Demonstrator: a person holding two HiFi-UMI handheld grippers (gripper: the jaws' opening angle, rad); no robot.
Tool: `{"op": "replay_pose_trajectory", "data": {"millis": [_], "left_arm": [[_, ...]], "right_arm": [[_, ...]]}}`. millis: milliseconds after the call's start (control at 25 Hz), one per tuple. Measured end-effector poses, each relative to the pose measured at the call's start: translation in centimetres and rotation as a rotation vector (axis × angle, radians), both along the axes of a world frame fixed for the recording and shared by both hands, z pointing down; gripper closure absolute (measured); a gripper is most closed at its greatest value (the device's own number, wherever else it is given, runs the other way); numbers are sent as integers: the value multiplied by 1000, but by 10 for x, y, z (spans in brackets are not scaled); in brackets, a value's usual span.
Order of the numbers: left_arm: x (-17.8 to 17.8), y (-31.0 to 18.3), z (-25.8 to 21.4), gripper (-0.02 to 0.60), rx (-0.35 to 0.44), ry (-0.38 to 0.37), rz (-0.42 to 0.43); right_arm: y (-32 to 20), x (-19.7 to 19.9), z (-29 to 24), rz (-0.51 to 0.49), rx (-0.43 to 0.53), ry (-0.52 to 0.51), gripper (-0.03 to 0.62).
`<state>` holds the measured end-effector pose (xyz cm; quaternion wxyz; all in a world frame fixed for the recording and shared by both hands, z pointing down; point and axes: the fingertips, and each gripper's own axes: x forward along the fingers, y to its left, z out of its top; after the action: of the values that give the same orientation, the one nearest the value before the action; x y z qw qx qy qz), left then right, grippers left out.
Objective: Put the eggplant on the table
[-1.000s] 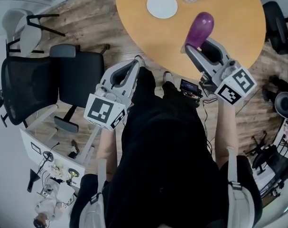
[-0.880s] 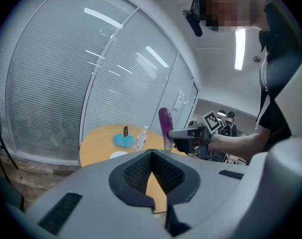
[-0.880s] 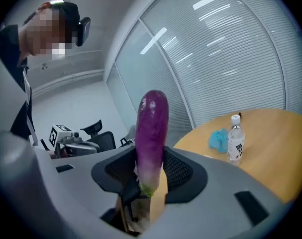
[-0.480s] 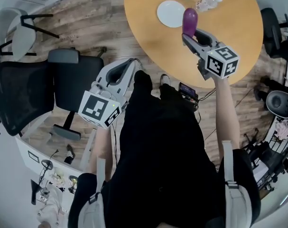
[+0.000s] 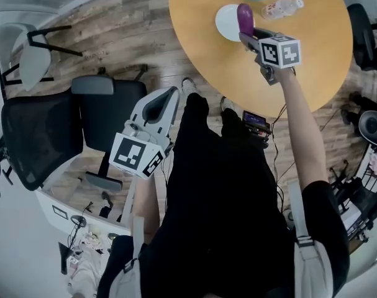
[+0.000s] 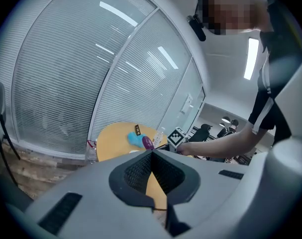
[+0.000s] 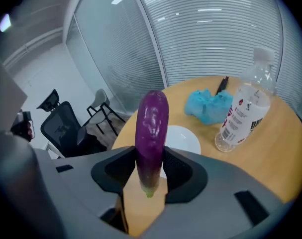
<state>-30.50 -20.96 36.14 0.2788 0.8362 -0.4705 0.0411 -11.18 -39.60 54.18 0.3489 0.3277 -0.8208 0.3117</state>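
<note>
Since the earlier frame the right gripper [image 5: 248, 37] has swung forward and down over the tabletop [image 5: 312, 48]. The left gripper [image 5: 170, 96] sits off the tabletop's edge, jaws together and empty. The right jaws are clamped on the eggplant's [image 5: 245, 17] stem end; it stands upright by the white plate [image 5: 225, 22] and is not set down yet. Risk: released on end, it may topple and roll into the plate or the water bottle [image 5: 281, 8]. Round wooden tabletop, plank floor [image 5: 113, 30], black office chair [image 5: 39, 123].
</note>
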Motion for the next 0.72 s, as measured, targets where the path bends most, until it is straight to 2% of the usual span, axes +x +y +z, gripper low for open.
{"op": "replay_pose_trajectory", "data": {"millis": [160,480,720], "left_arm": [[-14,-1,14,571,-48,-11,-1],[-49,4,25,571,-113,-31,-67],[-61,15,34,571,-143,-44,-75]], "right_arm": [[-13,2,31,41,-82,109,416],[-34,10,77,-10,-170,318,416],[-37,7,92,-21,-197,375,416]]}}
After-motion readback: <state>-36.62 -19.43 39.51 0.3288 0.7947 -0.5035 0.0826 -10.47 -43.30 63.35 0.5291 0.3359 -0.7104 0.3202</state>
